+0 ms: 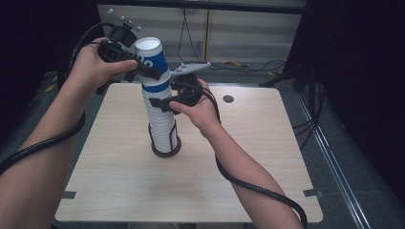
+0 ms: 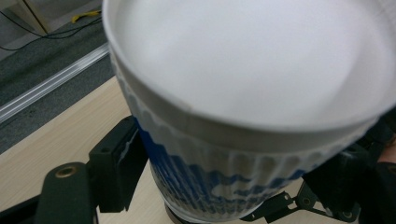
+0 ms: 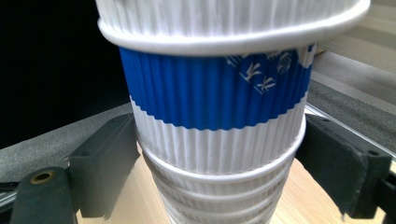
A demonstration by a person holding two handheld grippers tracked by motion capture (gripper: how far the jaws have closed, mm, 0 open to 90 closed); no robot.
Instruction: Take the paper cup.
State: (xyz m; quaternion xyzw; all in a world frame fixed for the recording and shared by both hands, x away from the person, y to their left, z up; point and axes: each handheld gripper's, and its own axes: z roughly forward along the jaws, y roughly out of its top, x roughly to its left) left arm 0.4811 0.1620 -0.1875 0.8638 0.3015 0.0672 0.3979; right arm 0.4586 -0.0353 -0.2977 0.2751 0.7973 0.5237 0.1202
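Ribbed white-and-blue paper cup (image 1: 152, 59): topmost of a tall nested cup stack (image 1: 161, 121) in a black wire holder (image 1: 166, 143) on the pale wooden table (image 1: 239, 157). Left gripper (image 1: 143, 70) jaws straddle it, contact unclear; right gripper (image 1: 165, 102) clamps the stack. Risk: an off-axis pull tips the stack.

We are seeing a stack of cups (image 1: 161, 109) standing upright in a holder (image 1: 166, 145) on the table (image 1: 119, 176), near its middle. The top cup (image 1: 152, 62) is sitting upside down on the stack. The left gripper (image 1: 143, 69) is flanking that top cup; the right gripper (image 1: 162, 104) is flanking the stack just below it.
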